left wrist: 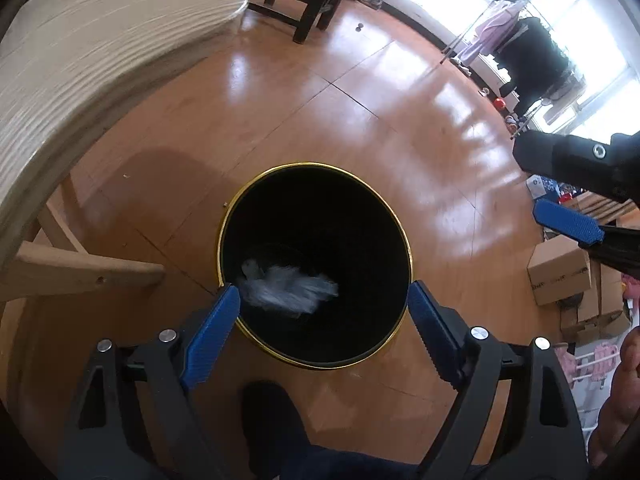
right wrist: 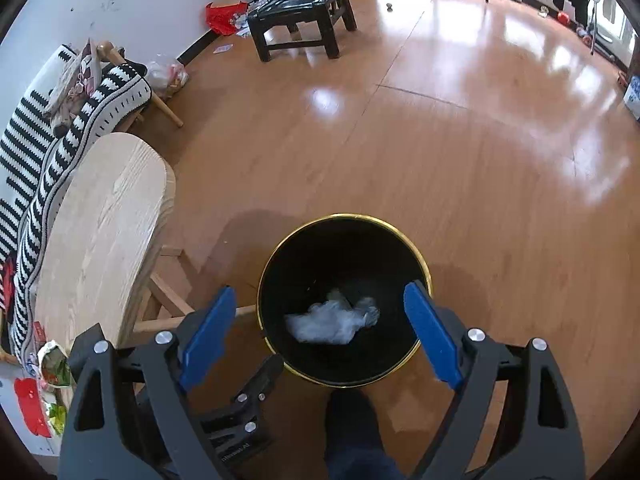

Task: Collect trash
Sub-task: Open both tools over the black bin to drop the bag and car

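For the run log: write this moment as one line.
left gripper: open, empty, over bin | right gripper: open, empty, over bin | white trash: blurred, in bin mouth | table: beside bin

Home living room: wood floor [right wrist: 460, 152], black chair [right wrist: 300, 12] and striped sofa [right wrist: 36, 152] beyond the wooden table [right wrist: 100, 216].

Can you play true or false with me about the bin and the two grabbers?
1. The black bin has a gold rim. True.
2. The left gripper is squeezing the white crumpled trash. False: its jaws are wide open and the trash is inside the bin.
3. The right gripper is open. True.
4. The bin stands on the wooden table. False: it stands on the floor beside the table.
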Demonstrator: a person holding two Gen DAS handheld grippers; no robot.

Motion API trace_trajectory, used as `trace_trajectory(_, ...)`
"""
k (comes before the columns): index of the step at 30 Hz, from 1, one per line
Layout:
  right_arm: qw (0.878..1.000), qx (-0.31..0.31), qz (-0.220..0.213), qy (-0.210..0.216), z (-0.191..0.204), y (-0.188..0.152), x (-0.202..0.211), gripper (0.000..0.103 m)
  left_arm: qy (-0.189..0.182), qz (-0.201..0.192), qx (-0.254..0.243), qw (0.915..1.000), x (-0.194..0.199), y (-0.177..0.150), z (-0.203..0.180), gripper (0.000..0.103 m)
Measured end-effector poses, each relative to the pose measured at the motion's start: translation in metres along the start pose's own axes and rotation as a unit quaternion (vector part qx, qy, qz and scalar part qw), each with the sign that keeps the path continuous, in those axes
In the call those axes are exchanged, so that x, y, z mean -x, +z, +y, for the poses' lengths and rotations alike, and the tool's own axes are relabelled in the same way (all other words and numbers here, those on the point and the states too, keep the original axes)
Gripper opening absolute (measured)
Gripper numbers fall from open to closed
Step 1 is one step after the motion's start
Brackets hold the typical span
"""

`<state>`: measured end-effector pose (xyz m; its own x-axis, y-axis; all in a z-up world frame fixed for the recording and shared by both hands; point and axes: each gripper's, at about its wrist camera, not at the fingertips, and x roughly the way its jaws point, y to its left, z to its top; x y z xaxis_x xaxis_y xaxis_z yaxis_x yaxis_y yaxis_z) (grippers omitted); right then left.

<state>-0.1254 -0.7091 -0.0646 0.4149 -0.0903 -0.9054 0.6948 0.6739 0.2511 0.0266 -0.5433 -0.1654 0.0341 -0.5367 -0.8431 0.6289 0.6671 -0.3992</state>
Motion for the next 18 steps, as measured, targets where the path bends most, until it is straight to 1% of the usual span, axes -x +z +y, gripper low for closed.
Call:
trace_trajectory(3, 1.0, -0.003, -0.006, 0.002, 0.0, 0.001, 0.003, 0.083, 0.003, -0.004, 0.0, 1.0, 0.007, -0.004, 0.0, 0.084)
trace_trajectory(8, 1.0, -0.008, -0.023, 0.012, 0.001, 0.004, 0.012, 0.084, 0.012, -0.019, -0.019, 0.9995, 0.021, -0.003, -0.01, 0.087)
trace_trajectory(10, 0.999, -0.007, -0.037, 0.014, 0.004, 0.005, 0.019, 0.085, 0.012, -0.024, -0.022, 0.9994, 0.031, -0.003, -0.012, 0.087)
trace_trajectory(11, 0.999, -0.005, -0.045, 0.013, 0.006, 0.006, 0.023, 0.087, 0.012, -0.026, -0.022, 0.9993, 0.035, -0.003, -0.012, 0.087)
trace_trajectory(14, 0.997, 0.008, -0.078, 0.015, 0.016, 0.007, 0.039, 0.091, 0.011, -0.041, -0.022, 0.9988, 0.058, -0.003, -0.01, 0.087)
trace_trajectory(16, 0.994, 0.021, -0.101, 0.027, 0.029, 0.007, 0.051, 0.091, 0.013, -0.055, -0.026, 0.998, 0.081, -0.004, -0.006, 0.087)
trace_trajectory(18, 0.992, 0.035, -0.114, 0.041, 0.044, 0.005, 0.06, 0.093, 0.019, -0.071, -0.031, 0.9968, 0.109, -0.008, 0.001, 0.087)
